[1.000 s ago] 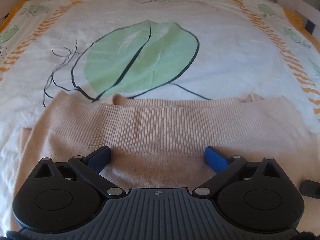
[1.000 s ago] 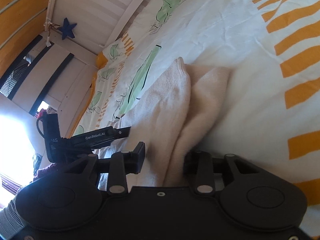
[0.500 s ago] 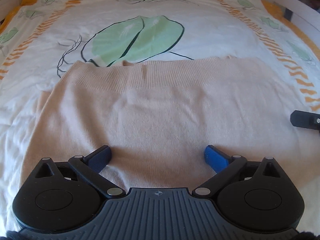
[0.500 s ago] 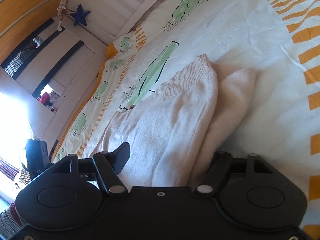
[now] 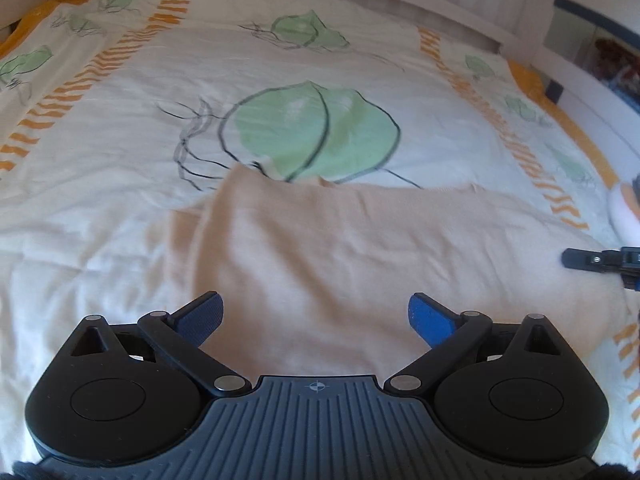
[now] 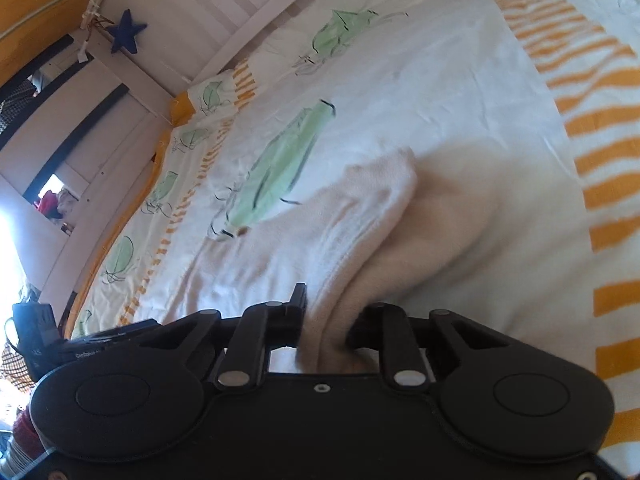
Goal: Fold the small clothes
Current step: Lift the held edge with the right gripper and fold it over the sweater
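One bed (image 5: pixel 120 184) lies ahead of both your tools, its white cover printed with green leaves and orange stripes. On it rests a single beige sweater (image 5: pixel 380 248), folded, its long axis running side to side just in front of your left tool (image 5: pixel 316 314). That tool hangs over the sweater's near edge with its blue pads spread wide and nothing between them. Your right tool (image 6: pixel 326 316) has just been closing, and its jaws now stand narrow, pinching a bunched fold of the sweater (image 6: pixel 344 240) that stretches away ahead of it.
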Tool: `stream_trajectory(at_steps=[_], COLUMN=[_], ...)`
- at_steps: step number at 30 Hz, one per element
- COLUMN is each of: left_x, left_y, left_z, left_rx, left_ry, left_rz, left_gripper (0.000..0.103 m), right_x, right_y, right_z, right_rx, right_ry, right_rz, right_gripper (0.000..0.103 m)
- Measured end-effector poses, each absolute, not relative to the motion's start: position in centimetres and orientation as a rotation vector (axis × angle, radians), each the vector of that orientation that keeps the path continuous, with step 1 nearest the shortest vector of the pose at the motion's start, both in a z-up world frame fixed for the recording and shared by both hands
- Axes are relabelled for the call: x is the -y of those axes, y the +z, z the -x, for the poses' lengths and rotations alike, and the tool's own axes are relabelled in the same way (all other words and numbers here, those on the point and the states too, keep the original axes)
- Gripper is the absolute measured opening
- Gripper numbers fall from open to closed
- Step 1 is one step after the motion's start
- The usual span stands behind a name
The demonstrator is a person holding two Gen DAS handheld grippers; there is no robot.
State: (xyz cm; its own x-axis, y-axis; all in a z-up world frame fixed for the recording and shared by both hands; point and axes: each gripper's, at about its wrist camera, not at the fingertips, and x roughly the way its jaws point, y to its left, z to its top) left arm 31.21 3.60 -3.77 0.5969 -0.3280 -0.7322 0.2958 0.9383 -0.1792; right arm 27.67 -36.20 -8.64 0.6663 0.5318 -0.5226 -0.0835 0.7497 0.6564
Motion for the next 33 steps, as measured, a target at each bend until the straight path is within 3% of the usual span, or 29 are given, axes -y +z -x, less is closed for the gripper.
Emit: stream_trajectory(at_steps=[10, 24, 27, 31, 33], left_x=[-13.2, -18.6, -18.7, -18.6, -18.8], left_y=[-2.9, -2.6, -2.6, -2.5, -2.6], left_z=[-33.0, -34.2, -34.4, -34.4, -34.4], left_rx=[-0.783, -0.791, -0.785, -0.781, -0.782], left_ry=[-0.254, -0.23, -0.236, -0.242, -0.236], left_rz=[0.226, 0.41, 0.432, 0.427, 0.433], left_gripper=[0.1, 0.1, 0.1, 0.1, 0.1], right_x=[25.4, 8.4, 6.8, 6.4, 6.4], right_y=[-2.5, -7.7, -7.9, -8.2, -7.9], right_z=[-31.4, -33.4, -33.0, -32.9, -32.5], right_rx=[-0.751, -0.867, -0.854, -0.825, -0.798], right_ry=[0.492, 0.517, 0.499, 0.547, 0.574], right_rz=[-0.518, -0.31, -0.248, -0.277, -0.272], right_gripper=[0.027, 0.027, 0.033, 0.055, 0.057])
